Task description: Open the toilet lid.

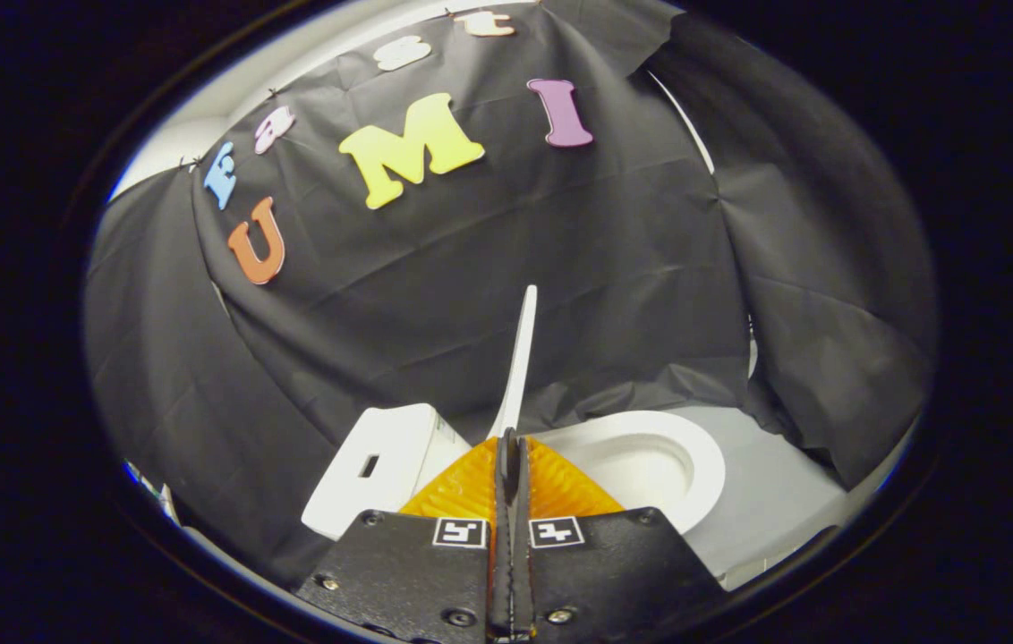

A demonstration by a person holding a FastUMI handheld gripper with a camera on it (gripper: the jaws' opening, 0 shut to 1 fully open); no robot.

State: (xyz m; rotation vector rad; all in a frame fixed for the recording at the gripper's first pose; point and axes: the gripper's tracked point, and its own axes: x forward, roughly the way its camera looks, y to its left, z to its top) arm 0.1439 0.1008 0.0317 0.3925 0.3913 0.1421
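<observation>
Toilet lid [520, 362] stands raised on edge, a thin white blade rising from between the fingers [507, 447], which are pressed together and pinch its lower edge. Left of the fingers sits the white tank [377, 474] with a small dark slot. Right of them lies the open toilet seat [703, 470] and bowl, on a pale floor [775, 501].

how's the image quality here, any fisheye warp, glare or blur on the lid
Gripper view: strong fisheye bending, with the cloth wall curving; the toilet lid, seen edge-on and pinched in the gripper, is sharp; the seat is bright but not blown out; light is even, no harsh glare or motion blur.
</observation>
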